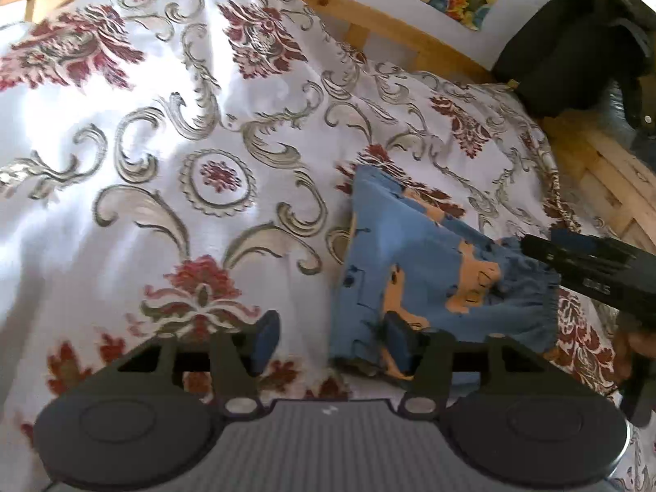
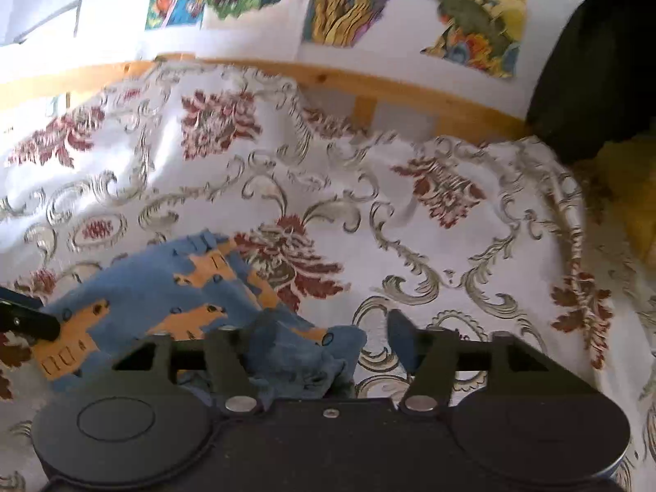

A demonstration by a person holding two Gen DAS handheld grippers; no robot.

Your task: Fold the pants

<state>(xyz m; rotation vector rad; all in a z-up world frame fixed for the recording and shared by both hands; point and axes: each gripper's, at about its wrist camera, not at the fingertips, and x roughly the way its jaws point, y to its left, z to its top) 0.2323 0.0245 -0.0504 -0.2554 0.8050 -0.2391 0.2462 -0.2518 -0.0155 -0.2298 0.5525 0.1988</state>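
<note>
Left gripper (image 1: 330, 338): jaws wide, my right finger over pants (image 1: 430, 270) edge, nothing held. Right gripper (image 2: 324, 340): wide, waistband bunched between fingers. Pants: small folded bundle on bedspread (image 1: 164, 156), between both grippers, long axis running away toward wooden rail (image 2: 287, 71).

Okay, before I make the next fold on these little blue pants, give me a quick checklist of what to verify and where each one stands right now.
1. Pants lying on the bedspread, away from its edge: ok.
2. Left gripper open, one finger over the pants' near edge: ok.
3. Right gripper open with fabric between its fingers: ok.
4. Pants flat and smooth: not ok, bunched near the right gripper.
5. Waistband lined up with the leg hems: cannot tell.
6. Bedspread bare around the pants for the fold: ok.
</note>
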